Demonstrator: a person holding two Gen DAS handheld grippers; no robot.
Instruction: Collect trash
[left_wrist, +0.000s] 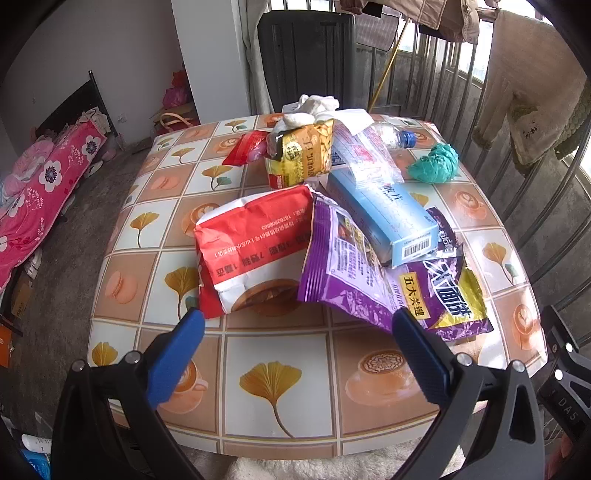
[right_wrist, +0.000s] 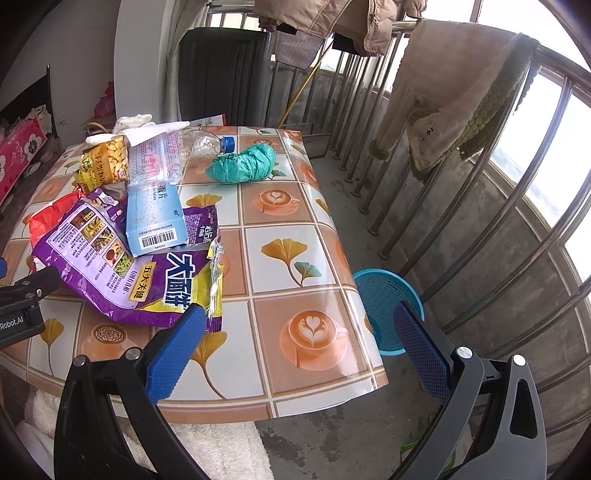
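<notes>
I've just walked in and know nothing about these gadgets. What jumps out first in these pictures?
A heap of crumpled wrappers fills the middle of the patterned table: a red bag, a purple packet and a pale blue box lying across it. A green wad sits apart near the far edge. On the floor beside the table stands a blue basket.

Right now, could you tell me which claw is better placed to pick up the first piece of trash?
Probably the left claw: it is open and faces the red bag and purple wrapper directly. The right claw, also open, points past the table edge toward the blue basket.
</notes>
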